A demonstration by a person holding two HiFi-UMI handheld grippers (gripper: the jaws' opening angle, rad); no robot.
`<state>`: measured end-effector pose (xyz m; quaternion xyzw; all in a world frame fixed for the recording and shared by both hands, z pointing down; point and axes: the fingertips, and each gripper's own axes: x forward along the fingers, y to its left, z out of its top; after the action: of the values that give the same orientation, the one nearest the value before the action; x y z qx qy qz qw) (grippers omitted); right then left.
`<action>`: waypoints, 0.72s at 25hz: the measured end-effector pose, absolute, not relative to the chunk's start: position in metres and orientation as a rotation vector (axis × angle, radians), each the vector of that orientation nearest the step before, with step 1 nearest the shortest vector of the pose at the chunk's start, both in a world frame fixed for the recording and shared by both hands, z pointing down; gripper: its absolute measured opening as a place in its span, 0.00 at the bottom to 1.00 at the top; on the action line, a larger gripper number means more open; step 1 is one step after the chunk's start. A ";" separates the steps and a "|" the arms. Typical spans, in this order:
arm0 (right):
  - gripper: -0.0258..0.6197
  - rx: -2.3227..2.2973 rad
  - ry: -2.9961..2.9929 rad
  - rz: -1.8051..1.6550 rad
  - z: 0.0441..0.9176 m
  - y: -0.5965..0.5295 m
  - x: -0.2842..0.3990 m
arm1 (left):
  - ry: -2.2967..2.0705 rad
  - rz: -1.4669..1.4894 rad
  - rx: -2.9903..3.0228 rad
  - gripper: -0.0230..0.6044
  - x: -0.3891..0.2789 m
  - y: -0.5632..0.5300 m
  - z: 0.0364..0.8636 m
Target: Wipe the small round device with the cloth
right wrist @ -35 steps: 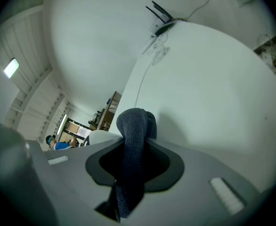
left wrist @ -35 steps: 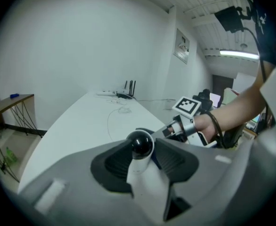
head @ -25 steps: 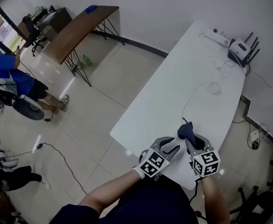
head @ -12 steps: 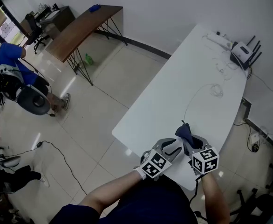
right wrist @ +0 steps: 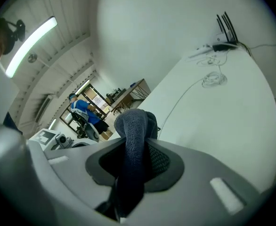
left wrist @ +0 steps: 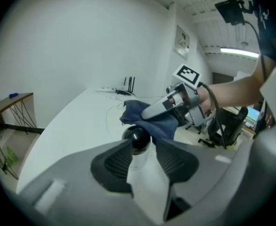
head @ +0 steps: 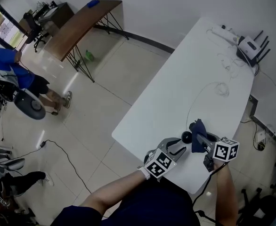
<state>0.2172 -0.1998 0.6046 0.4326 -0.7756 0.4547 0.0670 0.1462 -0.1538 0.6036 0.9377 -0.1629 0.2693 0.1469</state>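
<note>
At near table edge: left gripper point(head: 177, 146) steadies device point(left wrist: 137, 136), right gripper point(right wrist: 137, 147) brings cloth point(left wrist: 147, 119)

Left gripper's jaws stand partly apart, pinching the white body of the small round device, black dome sticking out past the pads. Device is held over the near end of the white table point(head: 175, 79). Right gripper's jaws are clamped on the dark blue cloth, a folded wad poking out beyond them.

Step in hand, by my read: first contact of cloth on dome. To do it well, keep the left grip firm so the device doesn't twist, press with the loose wad rather than the jaw tips, and rub round the dome, not just one side.

Views differ. Left gripper view shows the cloth lying against or just behind the dome, can't tell which; head view puts it just to the dome's right. Right gripper view doesn't show the device at all, the cloth blocks it, but does show a person in blue point(right wrist: 81, 108) off in the room. Head view alone shows the router point(head: 250, 46) and coiled cable point(head: 221, 88) well apart at the far end
</note>
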 end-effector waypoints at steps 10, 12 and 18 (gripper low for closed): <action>0.18 1.068 -2.174 1.577 0.686 -0.193 0.238 | -0.460 0.825 2.663 0.29 0.156 -0.157 0.616; 0.18 1.058 -2.123 1.532 0.704 -0.190 0.238 | -0.478 0.823 2.662 0.29 0.152 -0.156 0.614; 0.18 1.164 -2.116 1.428 0.702 -0.194 0.238 | -0.526 0.806 2.651 0.29 0.137 -0.151 0.612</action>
<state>0.2384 -0.1939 0.7023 0.4091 -0.7435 0.5019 0.1672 0.1367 -0.1507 0.6120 0.9278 -0.1842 0.2822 0.1599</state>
